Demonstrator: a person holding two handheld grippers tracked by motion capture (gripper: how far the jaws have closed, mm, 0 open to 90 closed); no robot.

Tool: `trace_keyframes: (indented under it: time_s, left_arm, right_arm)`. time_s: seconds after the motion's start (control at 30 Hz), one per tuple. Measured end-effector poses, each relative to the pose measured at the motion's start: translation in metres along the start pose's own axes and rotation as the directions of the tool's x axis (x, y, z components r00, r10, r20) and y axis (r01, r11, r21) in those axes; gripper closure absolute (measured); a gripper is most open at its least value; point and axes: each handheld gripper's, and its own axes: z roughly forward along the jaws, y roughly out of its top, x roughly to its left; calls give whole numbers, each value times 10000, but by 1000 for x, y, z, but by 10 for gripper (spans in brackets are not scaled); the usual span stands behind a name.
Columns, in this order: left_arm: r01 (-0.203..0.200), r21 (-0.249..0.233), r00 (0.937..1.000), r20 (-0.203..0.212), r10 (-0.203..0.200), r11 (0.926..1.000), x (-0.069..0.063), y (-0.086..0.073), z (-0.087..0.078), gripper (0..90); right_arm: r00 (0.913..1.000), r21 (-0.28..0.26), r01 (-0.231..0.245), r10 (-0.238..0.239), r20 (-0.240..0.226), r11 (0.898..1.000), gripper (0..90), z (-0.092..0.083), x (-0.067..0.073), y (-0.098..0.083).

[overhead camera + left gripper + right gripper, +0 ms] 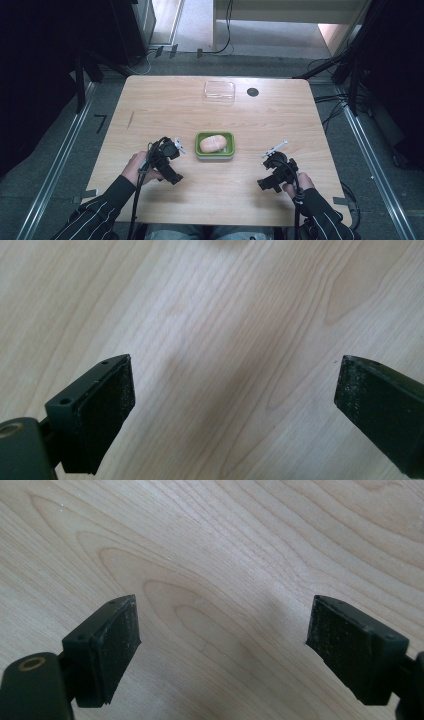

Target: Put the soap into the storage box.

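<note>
A green rectangular container [215, 155] sits near the middle of the wooden table [150, 105], with a pale bread roll [212, 143] lying in it. A clear plastic lid [219, 90] rests near the far edge. In the high view my left gripper [170, 154] is held just left of the container and my right gripper [272, 172] to its right. The left gripper [234, 385] stands open over bare wood, jaws wide apart. Equally wide and with nothing between its jaws is the right gripper [222, 630].
A small black round hole [252, 92] marks the table's far right part. Cables [330, 107] and dark stands lie on the floor around the table. Bare wood stretches at the far left and along the front edge.
</note>
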Motion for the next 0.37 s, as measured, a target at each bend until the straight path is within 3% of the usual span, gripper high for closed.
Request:
trace_keyframes:
  time_s: [0.37]
  left_arm:
    - [19,96,9999,-158,-18,10000,-7,-14,-3,35]
  right_arm:
    - [10000,-38,32,-32,48,10000,141,-1,0,-1]
